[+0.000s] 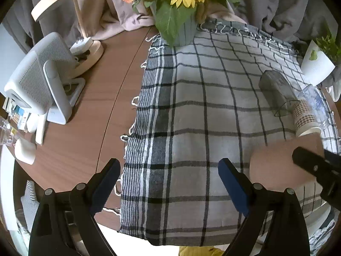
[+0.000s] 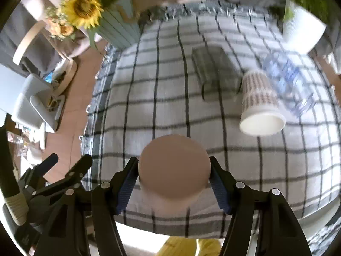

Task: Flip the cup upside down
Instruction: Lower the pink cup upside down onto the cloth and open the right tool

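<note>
A plain pinkish-tan cup point(image 2: 173, 168) is held between the blue pads of my right gripper point(image 2: 173, 177), its flat round base facing the camera, above the checked cloth point(image 2: 149, 98). In the left wrist view the same cup point(image 1: 275, 162) shows at the right, with the right gripper's black finger point(image 1: 309, 164) against it. My left gripper point(image 1: 168, 181) is open and empty over the cloth's left part point(image 1: 191, 106), apart from the cup.
A patterned paper cup point(image 2: 259, 102), a dark clear tumbler point(image 2: 217, 68) and a clear plastic cup point(image 2: 287, 81) lie on their sides at the right. A sunflower vase point(image 1: 179, 27), a lamp point(image 1: 85, 42), a white fan heater point(image 1: 38, 81) and a white planter point(image 2: 302, 32) ring the cloth.
</note>
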Demonstrator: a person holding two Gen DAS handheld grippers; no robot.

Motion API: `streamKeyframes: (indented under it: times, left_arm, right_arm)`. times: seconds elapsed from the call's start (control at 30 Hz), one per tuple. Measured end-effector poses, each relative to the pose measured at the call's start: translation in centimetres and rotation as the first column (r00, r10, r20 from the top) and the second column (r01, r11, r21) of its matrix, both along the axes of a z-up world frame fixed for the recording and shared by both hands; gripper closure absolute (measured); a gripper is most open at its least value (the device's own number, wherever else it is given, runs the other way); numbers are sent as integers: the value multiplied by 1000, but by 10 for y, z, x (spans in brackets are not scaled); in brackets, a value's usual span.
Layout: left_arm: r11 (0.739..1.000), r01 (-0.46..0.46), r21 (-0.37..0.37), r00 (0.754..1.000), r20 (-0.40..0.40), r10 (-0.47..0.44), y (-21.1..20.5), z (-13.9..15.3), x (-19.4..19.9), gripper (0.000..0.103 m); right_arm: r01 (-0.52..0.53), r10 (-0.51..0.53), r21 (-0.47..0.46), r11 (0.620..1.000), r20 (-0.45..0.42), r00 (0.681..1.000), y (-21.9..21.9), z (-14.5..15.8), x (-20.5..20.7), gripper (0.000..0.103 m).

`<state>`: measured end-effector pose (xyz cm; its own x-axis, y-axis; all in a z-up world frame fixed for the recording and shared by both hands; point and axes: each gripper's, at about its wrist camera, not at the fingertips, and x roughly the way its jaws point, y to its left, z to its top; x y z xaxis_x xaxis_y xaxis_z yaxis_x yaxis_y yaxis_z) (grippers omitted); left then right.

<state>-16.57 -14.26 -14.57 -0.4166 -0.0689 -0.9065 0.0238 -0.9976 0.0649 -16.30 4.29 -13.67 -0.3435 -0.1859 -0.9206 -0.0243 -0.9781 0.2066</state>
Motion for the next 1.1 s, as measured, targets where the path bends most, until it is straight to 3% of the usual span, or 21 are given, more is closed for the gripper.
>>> streamKeyframes:
  times: [0.17, 0.57, 0.73, 1.1]
  left_arm:
    - [1000, -13, 12, 1000, -3, 13, 0, 1, -4, 9]
    - [999, -30, 23, 1000, -9, 30, 1, -1, -12, 9]
    - [999, -43, 10, 999, -8, 43, -2, -5, -16, 9]
    - [998, -67, 0, 998, 15, 67, -13, -12, -20, 9]
  right_arm:
    - [-13, 17, 64, 998, -56, 998, -9, 6, -9, 39]
    - [-35, 43, 184, 982, -43, 998, -17, 5, -16, 39]
    - [-54, 56, 210, 976, -1, 998, -23, -7, -24, 39]
    - [-66, 72, 263, 963, -14, 997, -36, -13, -34, 39]
